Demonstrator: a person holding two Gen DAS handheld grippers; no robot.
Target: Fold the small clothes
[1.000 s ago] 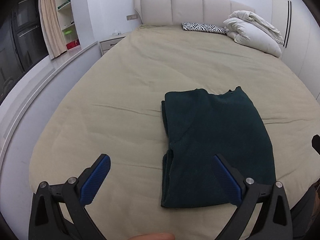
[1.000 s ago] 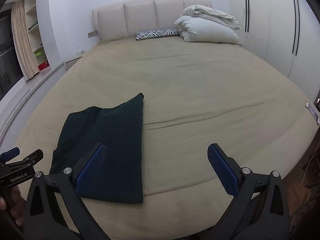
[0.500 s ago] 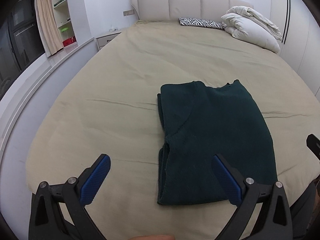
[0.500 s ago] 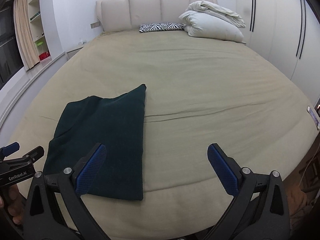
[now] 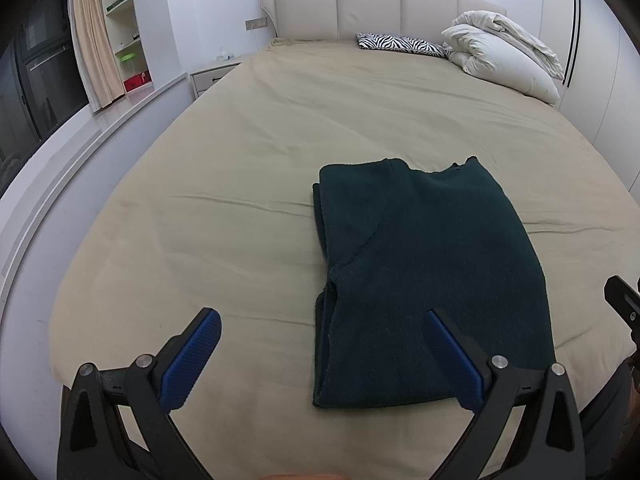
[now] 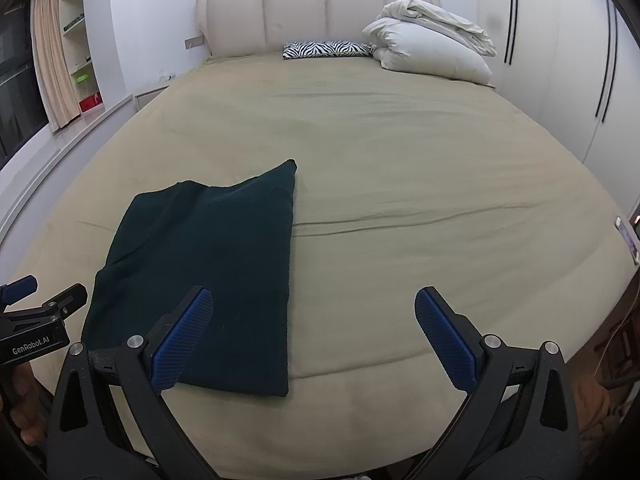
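Lying folded on bed (image 5: 248,152): dark green garment (image 5: 432,280); tongs empty.

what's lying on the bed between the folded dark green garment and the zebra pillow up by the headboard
Nothing: only bare beige bedsheet separates the garment from the zebra pillow, shown in both wrist views.

The right gripper (image 5: 622,304) shows only as a black tip cut off at the right edge of the left wrist view. The near bottom hem of the dark green garment (image 6: 208,280) is partly hidden behind a blue finger pad (image 6: 182,338). Items on the shelves (image 5: 128,40), upper left, are too small to identify.
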